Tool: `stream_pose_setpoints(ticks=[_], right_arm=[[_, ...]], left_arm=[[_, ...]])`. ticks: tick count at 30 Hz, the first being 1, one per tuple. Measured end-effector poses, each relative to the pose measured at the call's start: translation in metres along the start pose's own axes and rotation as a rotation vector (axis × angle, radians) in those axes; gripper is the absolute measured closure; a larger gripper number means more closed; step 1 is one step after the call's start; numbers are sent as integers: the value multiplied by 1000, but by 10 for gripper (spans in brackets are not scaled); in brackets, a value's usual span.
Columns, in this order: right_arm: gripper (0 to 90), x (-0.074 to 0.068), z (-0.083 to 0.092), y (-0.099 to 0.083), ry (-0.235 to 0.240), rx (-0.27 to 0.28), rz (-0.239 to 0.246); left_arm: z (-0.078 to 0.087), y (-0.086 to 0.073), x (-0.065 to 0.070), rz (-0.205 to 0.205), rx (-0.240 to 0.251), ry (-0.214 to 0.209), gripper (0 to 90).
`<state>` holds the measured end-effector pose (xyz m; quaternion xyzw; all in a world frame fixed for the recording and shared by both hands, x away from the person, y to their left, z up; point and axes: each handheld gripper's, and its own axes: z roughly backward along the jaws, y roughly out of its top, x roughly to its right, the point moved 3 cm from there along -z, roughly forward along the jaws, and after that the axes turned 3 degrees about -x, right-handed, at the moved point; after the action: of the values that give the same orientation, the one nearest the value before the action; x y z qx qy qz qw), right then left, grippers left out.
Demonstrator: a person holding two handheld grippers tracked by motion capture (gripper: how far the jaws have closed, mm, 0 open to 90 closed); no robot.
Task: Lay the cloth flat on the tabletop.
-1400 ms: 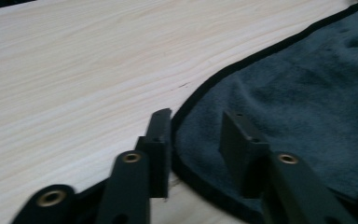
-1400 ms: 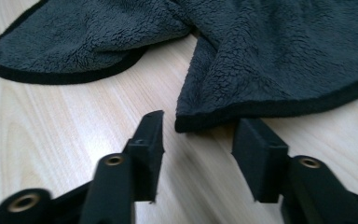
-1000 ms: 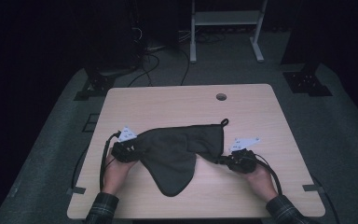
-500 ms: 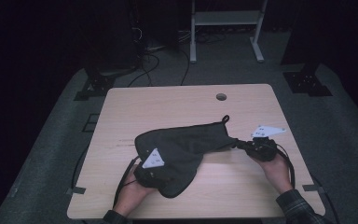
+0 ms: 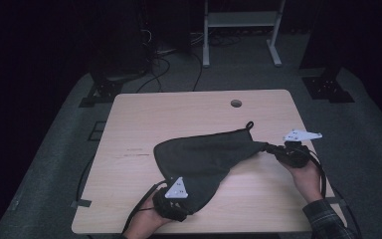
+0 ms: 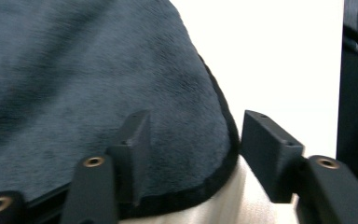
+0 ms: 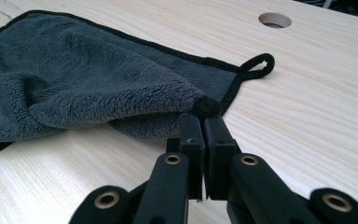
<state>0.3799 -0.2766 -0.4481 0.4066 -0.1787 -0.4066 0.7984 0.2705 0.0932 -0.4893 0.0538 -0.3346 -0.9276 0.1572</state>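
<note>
L gripper (image 5: 179, 199), near the table's (image 5: 139, 114) front edge, had just carried its corner of the dark towel (image 5: 204, 154) inward from the left side, doubling the cloth over itself, a fold apparently under way. Its jaws, opening then easing back, stood half apart, the towel's hemmed edge (image 6: 214, 186) lying btwn them, pads not pressing. R gripper (image 7: 204, 128), toward the right edge, was clamped tight on a bunched towel corner (image 7: 206, 106), hanging loop (image 7: 258, 65) flat just beyond.
</note>
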Motion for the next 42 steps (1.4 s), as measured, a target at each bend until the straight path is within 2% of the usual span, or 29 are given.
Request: stream_pose_setpoints(ticks=[2,5,6,7,8,9,10,12,13,14,16,19,22,23,26,28,29,32,34,37,40,42], right_arm=[[871,-1,0,0,-4,1,5],[871,0,-1,0,-5,-2,6],[870,0,-1,-1,-3,-3,3],[870,0,-1,-1,-3,-3,3],[870,0,-1,-1,-3,-3,2],[869,0,-1,-1,-4,-5,3],[869,1,-1,-1,-4,-5,3],[869,1,-1,-2,-2,-10,0],[870,1,-1,-2,-3,-11,0],[870,1,-1,-2,-3,-11,0],[869,2,-1,-2,1,-15,6],[869,3,-2,-3,4,-21,3],[870,3,-3,-3,7,-27,-1],[869,3,-5,-4,9,-34,1],[864,2,-8,-4,14,-39,1],[862,2,-17,-5,21,-62,6],[862,2,-17,-5,21,-62,6],[839,2,-24,-6,15,-82,6],[775,6,-23,-6,-20,-77,2],[747,9,-16,-6,-37,-57,-12],[735,10,-1,-5,-17,-24,-11],[688,6,-2,-8,26,-52,-10]], left_arm=[[-2,0,2,-3,-6,-4,460],[-2,0,4,-18,-15,20,501],[-1,0,3,-17,-23,41,636],[-1,0,3,-17,-23,41,688],[1,0,0,-17,-33,54,688],[2,-1,-3,-8,-38,55,803],[3,-1,-5,2,-40,52,814],[7,-4,-14,35,-36,47,823],[14,-7,-22,72,-10,70,823],[14,-7,-22,72,-10,70,824],[25,-10,-33,115,39,100,825],[45,-15,-52,187,123,166,828],[61,-25,-76,262,168,239,829],[63,-29,-83,288,180,249,830],[67,-39,-101,350,173,287,830],[61,-46,-112,393,152,292,830],[61,-46,-112,393,152,292,830],[50,-48,-118,388,94,307,829],[45,-48,-120,378,62,317,829],[44,-49,-121,386,61,315,828],[44,-49,-121,387,55,320,828],[44,-49,-121,386,54,320,827]])
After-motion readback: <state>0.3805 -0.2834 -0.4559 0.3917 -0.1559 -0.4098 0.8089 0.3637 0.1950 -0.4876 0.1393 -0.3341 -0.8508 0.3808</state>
